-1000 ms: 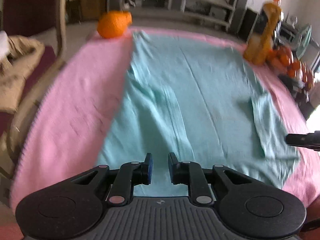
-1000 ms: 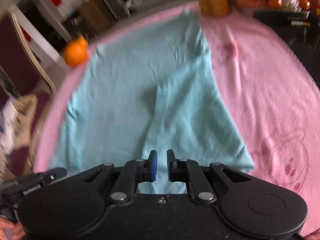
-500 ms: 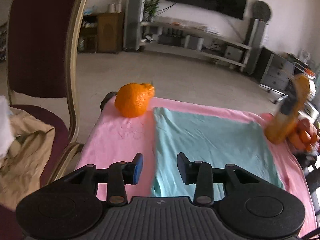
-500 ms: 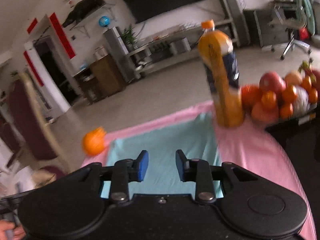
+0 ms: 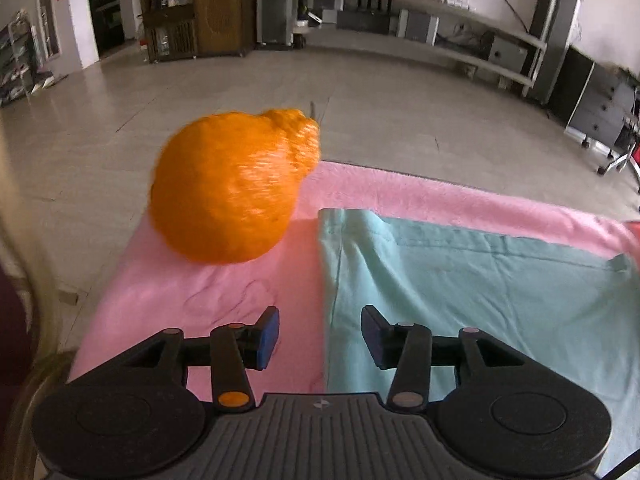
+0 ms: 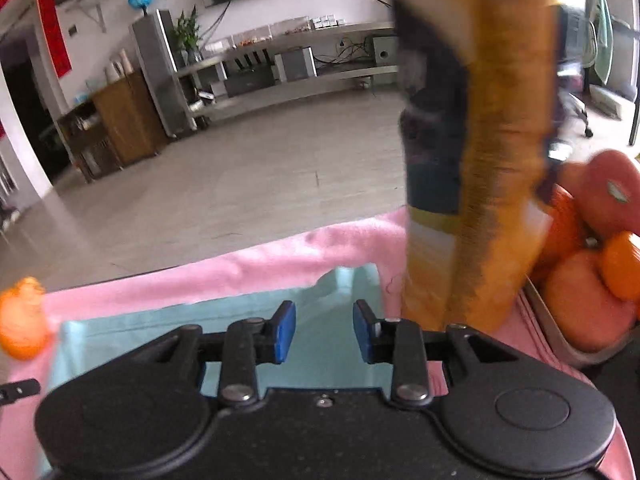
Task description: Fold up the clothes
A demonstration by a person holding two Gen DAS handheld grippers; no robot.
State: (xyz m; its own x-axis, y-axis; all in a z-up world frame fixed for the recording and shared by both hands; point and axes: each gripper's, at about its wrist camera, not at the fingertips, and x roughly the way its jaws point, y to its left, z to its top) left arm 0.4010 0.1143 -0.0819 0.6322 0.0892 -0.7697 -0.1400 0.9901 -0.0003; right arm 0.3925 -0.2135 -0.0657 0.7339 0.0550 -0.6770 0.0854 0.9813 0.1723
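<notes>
Left wrist view: left tongs [image 5: 319, 337] apart, astride left edge of teal cloth [image 5: 472, 292] flat on worktop [image 5: 192, 296]; orange [image 5: 232, 184] close ahead. Right tongs [image 6: 324, 332] apart near bottle [image 6: 476, 140]; risk: nudging either.

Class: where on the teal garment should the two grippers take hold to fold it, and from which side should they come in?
Grip the teal garment at its two far hem corners, probably. The left gripper, open, straddles the left edge; the right gripper, open, hovers near the right corner beside the juice bottle. Come from the near side, low over the cloth.
</notes>
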